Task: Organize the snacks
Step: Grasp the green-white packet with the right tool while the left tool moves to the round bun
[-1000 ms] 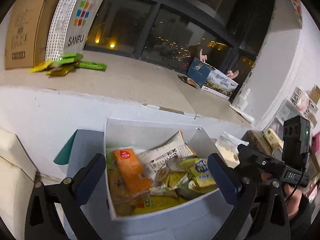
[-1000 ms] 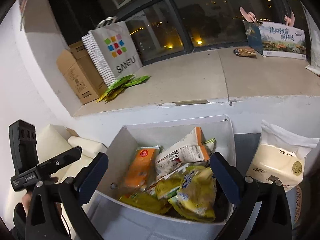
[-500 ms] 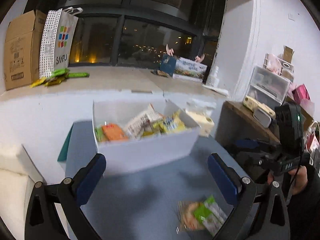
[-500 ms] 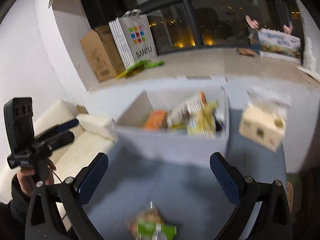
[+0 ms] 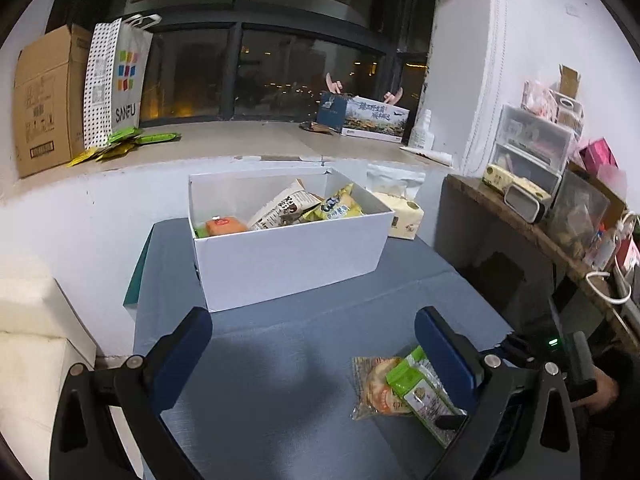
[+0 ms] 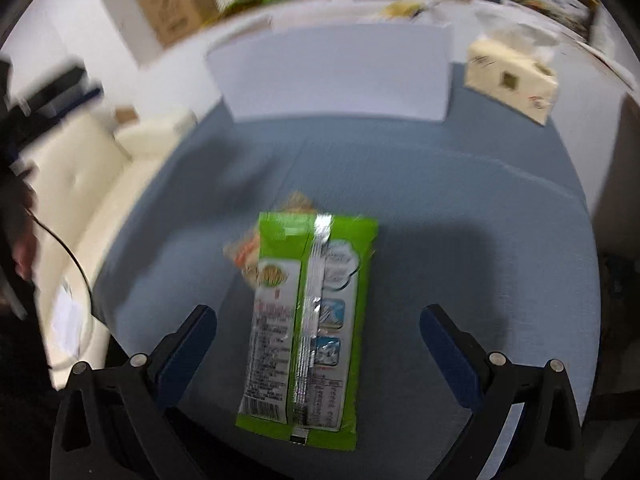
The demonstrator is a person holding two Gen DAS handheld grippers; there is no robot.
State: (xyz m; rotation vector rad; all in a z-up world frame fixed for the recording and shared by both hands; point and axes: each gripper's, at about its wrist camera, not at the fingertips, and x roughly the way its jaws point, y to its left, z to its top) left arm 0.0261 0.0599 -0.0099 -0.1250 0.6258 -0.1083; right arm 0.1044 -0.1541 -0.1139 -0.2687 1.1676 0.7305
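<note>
A green snack packet [image 6: 308, 328] lies seam-up on the blue tabletop [image 6: 460, 208], silver strip down its middle, white printed panels either side, barcode at its near end. Its far end overlaps a clear-wrapped round cracker pack [image 5: 378, 386]. The right gripper [image 6: 318, 340] hangs over the packet, fingers wide apart, touching nothing. The left gripper [image 5: 312, 344] is likewise spread and empty. At the far side stands a white box [image 5: 288, 256] filled with snacks, a cream pack [image 5: 404, 218] just right of it
</note>
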